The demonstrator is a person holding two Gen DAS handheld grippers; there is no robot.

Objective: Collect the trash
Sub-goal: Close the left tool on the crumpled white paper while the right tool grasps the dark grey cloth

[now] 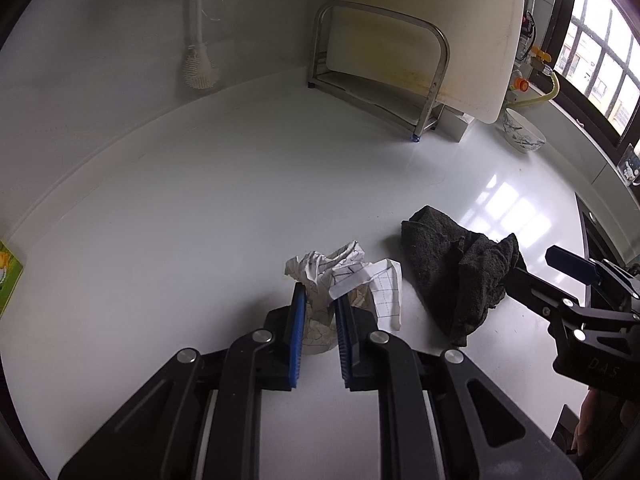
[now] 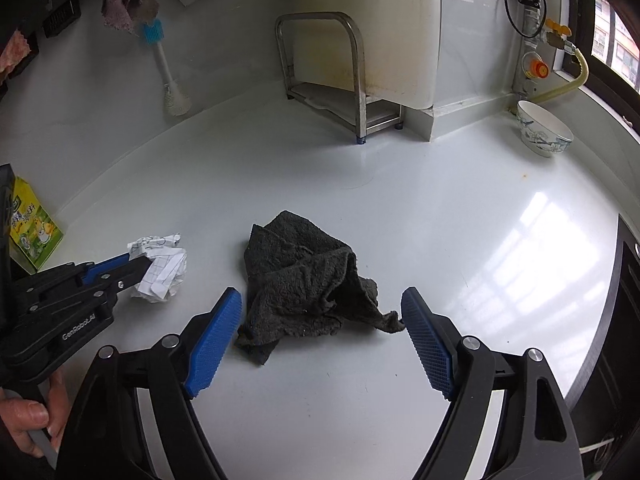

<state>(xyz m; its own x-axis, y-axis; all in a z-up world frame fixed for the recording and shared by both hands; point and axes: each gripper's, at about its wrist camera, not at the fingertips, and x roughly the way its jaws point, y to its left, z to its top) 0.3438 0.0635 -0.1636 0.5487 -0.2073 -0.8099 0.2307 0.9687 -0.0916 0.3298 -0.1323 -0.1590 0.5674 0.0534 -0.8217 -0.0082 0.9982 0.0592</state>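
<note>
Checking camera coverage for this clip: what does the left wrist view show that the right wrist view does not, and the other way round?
Only the left wrist view shows the left gripper from behind, jaws shut on the crumpled paper, and more of the window.

Only the right wrist view shows the right gripper with jaws open and nothing between them, just short of the dark cloth, hanging rags, the whole green box and the person's hand.

Both share the white counter, metal rack, brush, bowl, paper and cloth.
</note>
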